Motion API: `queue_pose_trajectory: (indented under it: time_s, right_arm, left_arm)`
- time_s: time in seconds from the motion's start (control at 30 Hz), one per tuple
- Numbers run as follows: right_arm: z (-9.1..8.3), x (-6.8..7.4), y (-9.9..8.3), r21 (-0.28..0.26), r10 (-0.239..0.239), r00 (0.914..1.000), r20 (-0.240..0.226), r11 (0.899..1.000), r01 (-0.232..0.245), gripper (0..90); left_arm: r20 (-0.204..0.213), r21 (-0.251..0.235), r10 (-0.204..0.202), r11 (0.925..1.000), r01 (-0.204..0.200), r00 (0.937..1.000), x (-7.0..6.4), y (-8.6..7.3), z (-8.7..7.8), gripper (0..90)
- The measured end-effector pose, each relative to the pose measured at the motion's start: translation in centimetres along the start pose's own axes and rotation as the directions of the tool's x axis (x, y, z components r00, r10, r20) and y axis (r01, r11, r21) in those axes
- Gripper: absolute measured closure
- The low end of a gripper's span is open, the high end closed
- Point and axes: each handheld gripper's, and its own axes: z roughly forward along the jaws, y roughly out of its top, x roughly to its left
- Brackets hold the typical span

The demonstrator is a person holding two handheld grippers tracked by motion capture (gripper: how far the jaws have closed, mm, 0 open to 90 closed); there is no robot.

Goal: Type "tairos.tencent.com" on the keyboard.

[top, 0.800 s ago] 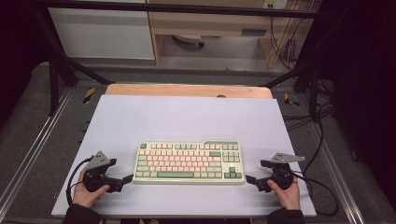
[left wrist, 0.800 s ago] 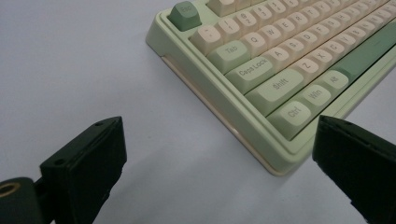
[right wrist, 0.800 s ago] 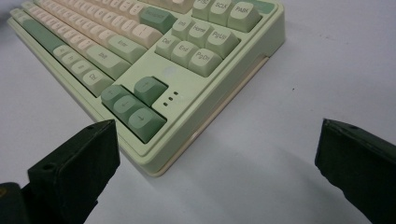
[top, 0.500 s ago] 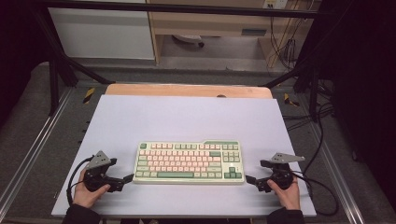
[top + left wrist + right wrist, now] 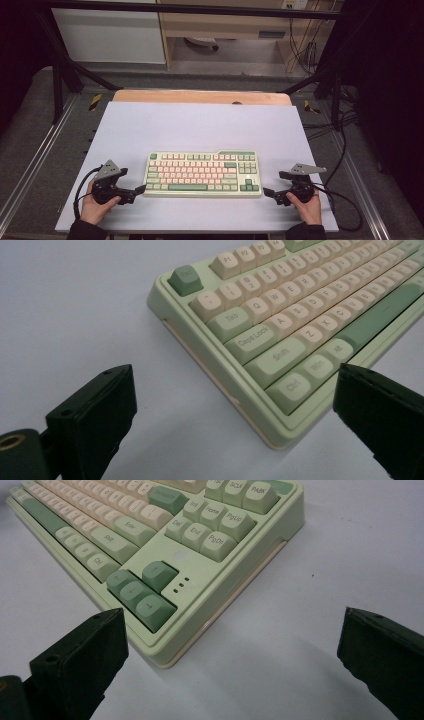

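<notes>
A pale green keyboard [image 5: 202,174] with cream and green keys lies flat near the front of the white table top [image 5: 200,125]. My left gripper [image 5: 139,190] rests just off its front left corner, jaws wide apart and empty; the left gripper view shows that corner of the keyboard [image 5: 280,330] between and beyond the jaws. Off the front right corner sits my right gripper [image 5: 268,192], open too, with the arrow-key corner of the keyboard [image 5: 165,545] ahead of its jaws. Neither gripper touches the keyboard.
A wooden strip [image 5: 200,96] runs along the table's far edge. Black frame bars and cables [image 5: 320,70] stand at the back right, and a white cabinet [image 5: 110,35] sits behind the table. A cable [image 5: 345,210] trails from the right gripper.
</notes>
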Motion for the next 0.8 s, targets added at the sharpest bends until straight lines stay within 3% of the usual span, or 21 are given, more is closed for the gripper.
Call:
queue_pose_trajectory:
  time_s: [0.23,0.43,0.8]
  right_arm:
    - [0.1,0.0,0.0,0.004,0.001,1.0000,-0.001,1.000,-0.001,0.5]
    - [0.1,0.0,0.0,0.006,0.000,1.0000,0.001,1.000,0.000,0.5]
    - [0.1,0.0,0.0,0.004,0.000,1.0000,0.003,1.000,0.000,0.5]
  left_arm:
    - [-0.011,0.008,-0.003,1.0000,0.003,0.9999,-0.7,0.7,0.2,5.7]
    - [0.003,0.011,0.011,0.9999,-0.011,0.9999,-1.6,1.5,0.5,7.4]
    - [0.004,-0.004,0.018,0.9998,-0.018,0.9998,-3.3,3.6,1.7,21.6]
